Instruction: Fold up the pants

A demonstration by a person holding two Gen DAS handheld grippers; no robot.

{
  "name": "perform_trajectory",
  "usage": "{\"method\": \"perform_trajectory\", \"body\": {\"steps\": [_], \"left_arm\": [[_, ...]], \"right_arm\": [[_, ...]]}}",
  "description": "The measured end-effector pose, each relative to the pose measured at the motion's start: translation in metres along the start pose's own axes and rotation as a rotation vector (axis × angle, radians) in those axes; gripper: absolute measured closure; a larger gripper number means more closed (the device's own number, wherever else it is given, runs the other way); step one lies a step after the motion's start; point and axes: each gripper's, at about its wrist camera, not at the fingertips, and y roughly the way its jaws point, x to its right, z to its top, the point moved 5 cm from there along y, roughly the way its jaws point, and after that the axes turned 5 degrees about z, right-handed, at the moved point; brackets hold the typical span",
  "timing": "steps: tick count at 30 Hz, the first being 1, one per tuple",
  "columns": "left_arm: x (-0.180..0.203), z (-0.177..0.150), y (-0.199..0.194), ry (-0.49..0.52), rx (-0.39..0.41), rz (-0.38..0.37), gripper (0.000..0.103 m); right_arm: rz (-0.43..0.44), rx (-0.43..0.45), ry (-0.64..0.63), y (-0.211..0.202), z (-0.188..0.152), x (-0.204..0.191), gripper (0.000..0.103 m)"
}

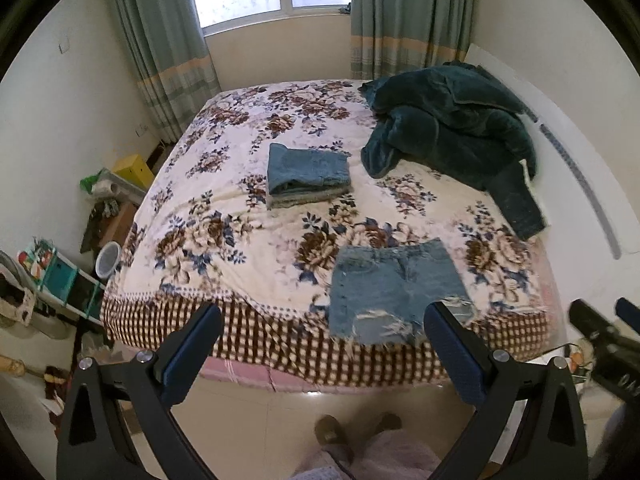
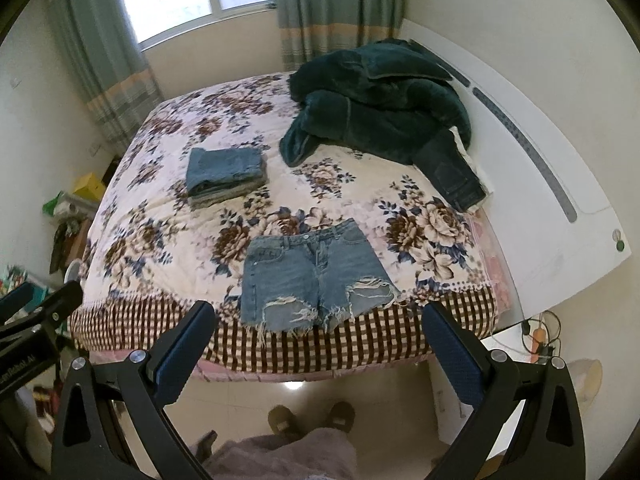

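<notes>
A pair of ripped blue denim shorts (image 2: 316, 276) lies flat and unfolded near the front edge of the bed, waistband away from me; it also shows in the left wrist view (image 1: 396, 288). A stack of folded jeans (image 2: 224, 174) sits mid-bed, also in the left wrist view (image 1: 308, 174). My left gripper (image 1: 322, 320) is open and empty, held above the floor in front of the bed edge. My right gripper (image 2: 320, 320) is open and empty, just short of the shorts' frayed hems.
The bed has a floral blanket (image 2: 160, 216) with a checked border. A dark green plush blanket and dark jeans (image 2: 380, 108) are heaped at the back right by the white headboard (image 2: 540, 168). Cluttered shelves (image 1: 60, 276) stand left. My feet (image 2: 312, 420) are on the tiled floor.
</notes>
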Motion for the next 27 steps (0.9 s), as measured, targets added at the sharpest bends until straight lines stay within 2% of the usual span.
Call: {"method": "perform_trajectory", "body": {"steps": [4,7,13,16,17,20,21,23,27], "left_arm": [[0.015,0.013,0.053,0.038,0.014,0.061,0.000],[0.033,0.014,0.091,0.051,-0.014,0.097,0.000],[0.094,-0.002,0.188,0.020,-0.178,0.143,0.000],[0.134,-0.018,0.239,-0.044,-0.266,0.139,0.000],[0.154,-0.028,0.264,-0.084,-0.305,0.114,0.000],[0.200,-0.054,0.321,-0.155,-0.397,0.081,0.000],[0.216,-0.063,0.338,-0.176,-0.422,0.067,0.000],[0.257,-0.094,0.381,-0.232,-0.493,0.049,0.000],[0.331,-0.144,0.434,-0.252,-0.592,-0.020,0.000]], "right_arm": [[-0.033,0.004,0.029,0.045,0.015,0.024,0.000],[-0.044,-0.033,0.033,0.092,0.030,0.045,0.000],[0.014,-0.196,0.035,0.214,0.060,0.099,0.000],[0.049,-0.267,0.005,0.284,0.075,0.128,0.000],[0.069,-0.290,-0.008,0.310,0.080,0.140,0.004],[0.147,-0.361,-0.064,0.387,0.090,0.169,0.037],[0.149,-0.391,-0.082,0.416,0.091,0.180,0.041],[0.154,-0.441,-0.106,0.468,0.091,0.203,0.041],[0.179,-0.528,-0.120,0.559,0.079,0.242,0.041]]}}
